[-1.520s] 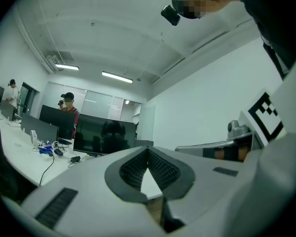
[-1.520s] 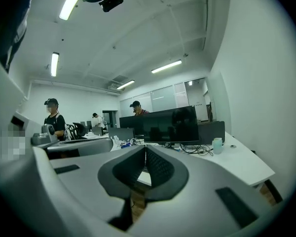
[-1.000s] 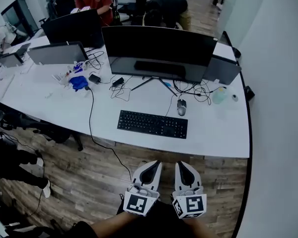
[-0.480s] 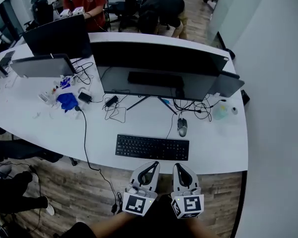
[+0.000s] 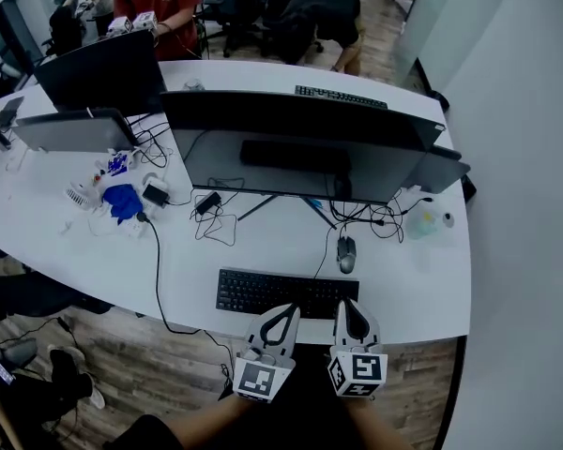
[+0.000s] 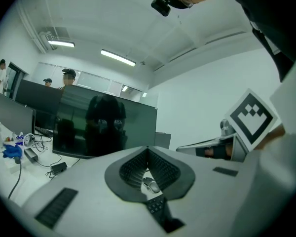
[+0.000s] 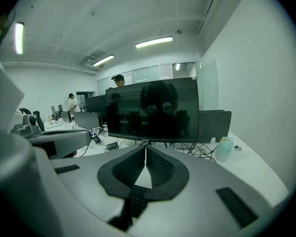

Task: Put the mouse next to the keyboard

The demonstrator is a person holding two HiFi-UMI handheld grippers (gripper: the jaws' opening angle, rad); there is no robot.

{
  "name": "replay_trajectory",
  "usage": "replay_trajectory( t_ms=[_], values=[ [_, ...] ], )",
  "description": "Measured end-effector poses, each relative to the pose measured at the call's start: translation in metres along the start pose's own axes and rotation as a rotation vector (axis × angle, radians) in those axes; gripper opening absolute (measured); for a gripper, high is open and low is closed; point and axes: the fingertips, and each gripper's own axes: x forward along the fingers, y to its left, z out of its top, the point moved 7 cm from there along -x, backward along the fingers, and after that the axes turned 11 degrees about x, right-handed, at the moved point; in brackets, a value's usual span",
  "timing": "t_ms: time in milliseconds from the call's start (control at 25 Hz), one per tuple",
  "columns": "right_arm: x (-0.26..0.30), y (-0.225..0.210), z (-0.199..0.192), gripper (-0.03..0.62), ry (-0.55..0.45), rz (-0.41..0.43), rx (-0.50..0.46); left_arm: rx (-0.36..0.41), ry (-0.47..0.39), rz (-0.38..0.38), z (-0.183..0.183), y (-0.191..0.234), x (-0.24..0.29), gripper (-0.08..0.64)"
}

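Note:
A black keyboard (image 5: 272,291) lies near the front edge of the white desk (image 5: 403,289). A dark wired mouse (image 5: 346,253) sits just behind the keyboard's right end, its cable running back under the monitor. My left gripper (image 5: 286,311) and right gripper (image 5: 350,306) hover side by side over the keyboard's front edge, both shut and empty. In the left gripper view the mouse (image 6: 150,184) and the keyboard (image 6: 158,205) show below the tips of the left gripper (image 6: 148,148). In the right gripper view the keyboard (image 7: 133,194) shows under the right gripper (image 7: 146,147).
A wide black monitor (image 5: 296,153) stands behind the keyboard, with tangled cables (image 5: 371,218) beside its foot. A pale bottle (image 5: 425,221) is at the right, a blue cloth (image 5: 122,201) at the left. More screens and several people are farther back.
Both grippers have moved forward to the desk, from over the wooden floor to over the keyboard's front edge. Both stay shut and empty.

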Motion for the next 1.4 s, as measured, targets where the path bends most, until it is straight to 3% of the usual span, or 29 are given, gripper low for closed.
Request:
replay_trajectory(
  t_ms=[200,480,520,600,800,1080,1240,1400],
  values=[
    [0.037,-0.03,-0.006,0.02,0.061,0.002,0.032,0.015,0.053,-0.009,-0.005,0.006,0.033,0.005],
    [0.1,-0.074,-0.021,0.025,0.168,-0.018,0.015,0.004,0.056,0.008,0.0,0.009,0.081,0.005],
    [0.11,-0.081,-0.024,0.039,0.185,-0.019,0.015,0.0,0.066,0.012,-0.004,0.008,0.087,0.005],
    [0.131,-0.094,-0.032,0.133,0.225,-0.029,0.017,-0.008,0.088,0.014,-0.013,0.006,0.097,0.005],
    [0.181,-0.126,-0.062,0.21,0.365,-0.066,0.008,-0.015,0.134,0.022,-0.023,0.004,0.122,0.005],
    [0.226,-0.157,-0.101,0.256,0.542,-0.083,-0.041,-0.024,0.179,0.038,-0.02,0.006,0.145,0.005],
    [0.236,-0.164,-0.109,0.264,0.572,-0.09,-0.026,-0.059,0.155,0.067,-0.015,0.005,0.152,0.005],
    [0.242,-0.166,-0.117,0.284,0.595,-0.086,-0.025,-0.025,0.186,0.045,-0.018,0.002,0.153,0.005]
  ],
)
